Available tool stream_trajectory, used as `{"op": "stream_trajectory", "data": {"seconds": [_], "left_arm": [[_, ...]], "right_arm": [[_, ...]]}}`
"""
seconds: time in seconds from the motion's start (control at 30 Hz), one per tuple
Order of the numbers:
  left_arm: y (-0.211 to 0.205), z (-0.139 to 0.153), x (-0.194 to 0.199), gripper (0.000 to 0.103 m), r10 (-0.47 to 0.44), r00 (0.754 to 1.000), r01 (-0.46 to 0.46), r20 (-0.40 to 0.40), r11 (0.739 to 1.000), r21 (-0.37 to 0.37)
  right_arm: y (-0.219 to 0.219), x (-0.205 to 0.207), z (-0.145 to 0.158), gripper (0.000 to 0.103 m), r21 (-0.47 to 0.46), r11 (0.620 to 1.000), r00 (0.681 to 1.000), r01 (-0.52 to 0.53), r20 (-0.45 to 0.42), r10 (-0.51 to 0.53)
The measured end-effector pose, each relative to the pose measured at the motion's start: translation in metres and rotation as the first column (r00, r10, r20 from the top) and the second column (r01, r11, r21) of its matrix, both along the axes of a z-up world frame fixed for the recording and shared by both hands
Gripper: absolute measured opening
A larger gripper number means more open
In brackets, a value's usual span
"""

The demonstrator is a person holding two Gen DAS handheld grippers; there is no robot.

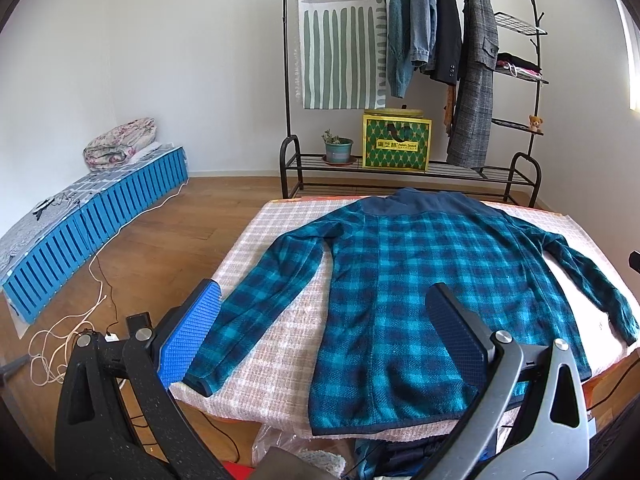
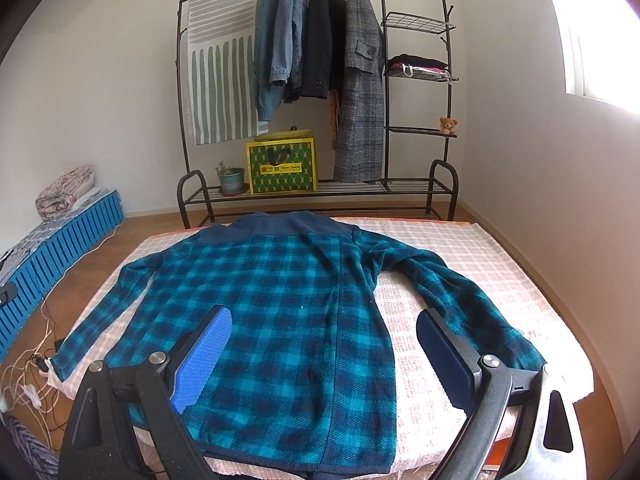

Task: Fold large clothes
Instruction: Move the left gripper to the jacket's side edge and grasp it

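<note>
Behind the table [image 2: 460, 248] stands a rack [image 2: 440, 176] full of coats. On the table's pink cloth lies a blue checked shirt [image 2: 280, 300], flat, sleeves out. Left gripper [image 1: 328, 328] and right gripper [image 2: 324, 344] hang above it, both spread wide, grasping nothing.

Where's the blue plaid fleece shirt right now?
The blue plaid fleece shirt lies spread flat on the pink checked table cover, centred in both wrist views, collar toward the black clothes rack.
</note>
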State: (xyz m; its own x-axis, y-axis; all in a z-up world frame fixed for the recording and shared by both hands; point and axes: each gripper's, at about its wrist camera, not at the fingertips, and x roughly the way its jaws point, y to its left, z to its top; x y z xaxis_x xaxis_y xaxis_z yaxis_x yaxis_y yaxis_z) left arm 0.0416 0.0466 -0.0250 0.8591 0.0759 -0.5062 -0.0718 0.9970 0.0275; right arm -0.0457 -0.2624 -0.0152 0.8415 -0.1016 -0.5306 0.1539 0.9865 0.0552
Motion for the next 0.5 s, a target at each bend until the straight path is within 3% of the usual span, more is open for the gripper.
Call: {"op": "stream_trajectory", "data": {"seconds": [0.3,0.37,0.5], "left_arm": [[0.065,-0.042,0.053,0.103,0.033,0.999,-0.031,-0.038,0.998,0.058],[0.088,-0.054,0.071,0.102,0.074,0.995,-0.073,-0.069,0.997,0.019],[0.140,-0.086,0.112,0.087,0.149,0.976,-0.167,-0.161,0.980,-0.107]], "right_arm": [[0.029,0.032,-0.007,0.095,0.021,0.995,0.996,-0.094,0.009,0.094],[0.034,0.043,-0.013,0.095,0.065,0.992,0.994,-0.104,0.042,0.102],[0.048,0.075,-0.029,0.095,0.133,0.980,0.988,-0.151,0.049,0.146]]}}
